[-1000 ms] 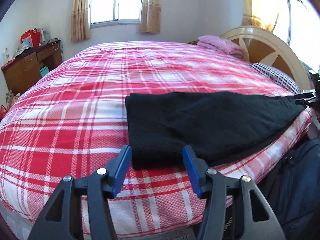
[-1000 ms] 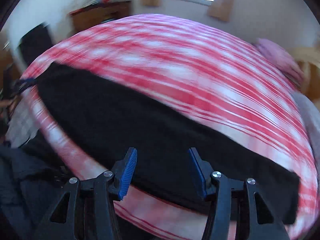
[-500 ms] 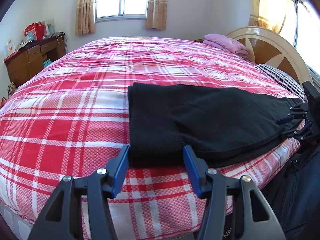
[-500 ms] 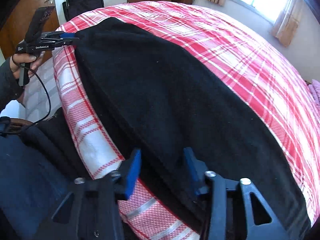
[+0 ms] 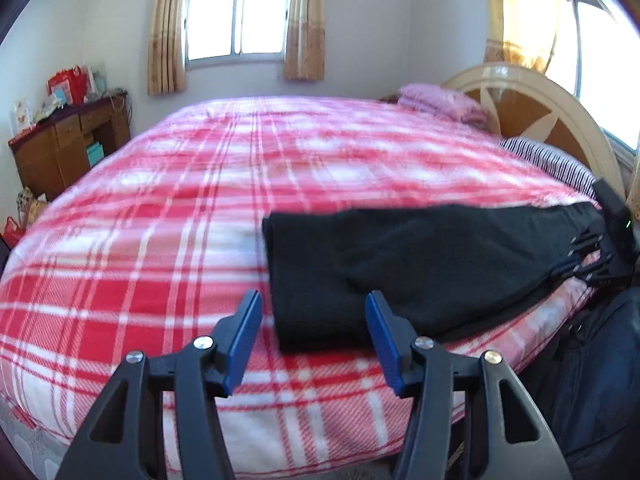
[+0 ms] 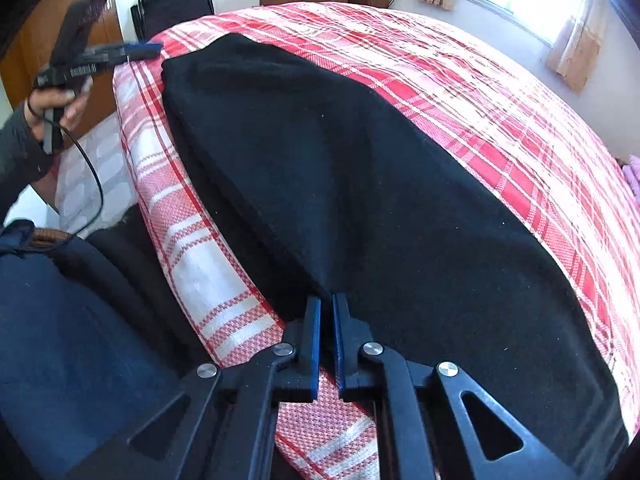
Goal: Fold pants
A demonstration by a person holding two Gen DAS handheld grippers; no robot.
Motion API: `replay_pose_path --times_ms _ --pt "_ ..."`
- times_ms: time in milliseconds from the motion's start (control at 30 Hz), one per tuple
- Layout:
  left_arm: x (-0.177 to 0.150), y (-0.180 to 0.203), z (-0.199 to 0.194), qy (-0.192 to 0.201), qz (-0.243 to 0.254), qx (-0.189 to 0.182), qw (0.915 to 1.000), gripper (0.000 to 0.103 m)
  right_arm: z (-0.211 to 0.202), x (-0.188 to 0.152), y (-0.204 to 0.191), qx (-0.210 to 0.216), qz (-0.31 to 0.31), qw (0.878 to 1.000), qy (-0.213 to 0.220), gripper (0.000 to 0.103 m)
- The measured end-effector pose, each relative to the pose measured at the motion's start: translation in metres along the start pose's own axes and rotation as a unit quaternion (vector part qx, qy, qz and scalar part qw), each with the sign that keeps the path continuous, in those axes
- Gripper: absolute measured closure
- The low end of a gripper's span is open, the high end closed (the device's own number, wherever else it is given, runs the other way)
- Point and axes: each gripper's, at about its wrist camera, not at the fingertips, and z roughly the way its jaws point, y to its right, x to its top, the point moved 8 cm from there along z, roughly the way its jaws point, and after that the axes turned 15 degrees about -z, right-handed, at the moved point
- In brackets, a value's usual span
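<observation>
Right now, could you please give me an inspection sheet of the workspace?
Surface: bed with red plaid blanket.
Job's things: black pants lying along the near bed edge.
Clutter: pink folded cloth by the headboard.
Grippers: left gripper open, at one end of the pants; right gripper shut on the pants' edge.
Cables: black cable hanging from the left gripper's handle.
Surroundings: wooden desk, curtained window, dark chair.

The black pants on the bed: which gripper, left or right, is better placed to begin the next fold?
Probably the right gripper: it is already shut on the near edge of the black pants. The left gripper is open, near the other end, holding nothing.
</observation>
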Motion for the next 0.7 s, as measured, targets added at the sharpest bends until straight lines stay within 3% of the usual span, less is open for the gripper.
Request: replay_pose_path --times_ms 233,367,500,700 --pt "0.003 0.067 0.016 -0.01 0.061 -0.044 0.9971 0.047 -0.023 0.014 -0.007 -0.014 -0.024 0.999 0.029 0.099" --pt "-0.003 0.106 0.036 -0.032 0.098 -0.076 0.9917 0.044 -0.001 -0.003 -0.016 0.004 -0.055 0.998 -0.03 0.099" --pt "-0.006 0.134 0.056 -0.048 0.128 -0.098 0.9857 0.044 -0.005 -0.002 -0.018 0.016 -0.068 0.997 -0.033 0.099" --pt "-0.023 0.166 0.079 -0.096 0.122 -0.15 0.9764 0.04 -0.001 0.001 -0.024 0.028 -0.099 0.993 -0.056 0.099"
